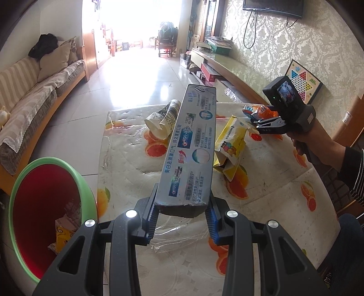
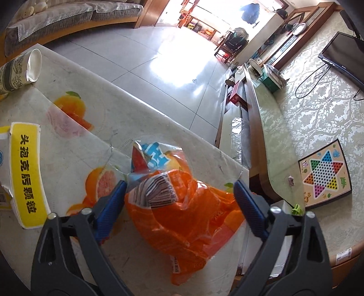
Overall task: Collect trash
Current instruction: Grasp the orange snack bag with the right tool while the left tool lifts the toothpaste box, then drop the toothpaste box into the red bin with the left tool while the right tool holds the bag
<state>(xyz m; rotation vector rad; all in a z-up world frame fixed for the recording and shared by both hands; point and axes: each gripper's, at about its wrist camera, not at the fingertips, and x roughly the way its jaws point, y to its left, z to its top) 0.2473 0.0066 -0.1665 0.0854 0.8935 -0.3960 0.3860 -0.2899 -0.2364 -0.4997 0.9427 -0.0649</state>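
Trash pickup at the fruit-print table (image 1: 127,159)

The left gripper (image 1: 182,216) clamps one end of a toothpaste box (image 1: 193,145) raised above the table, right of the green-rimmed bin (image 1: 91,189). The right gripper (image 2: 179,200), jaws spread, straddles an orange wrapper (image 2: 182,218) lying on the table near its far edge.

1. You are in the living room of a home: a long cushioned sofa (image 1: 38,91) runs along one wall.
2. Opposite it, a flat television (image 1: 273,8) hangs on patterned wallpaper above a low cabinet (image 1: 229,68).
3. You work at a table (image 1: 127,159) covered with a fruit-print cloth, a Chinese checkers board (image 2: 324,174) leaning nearby.
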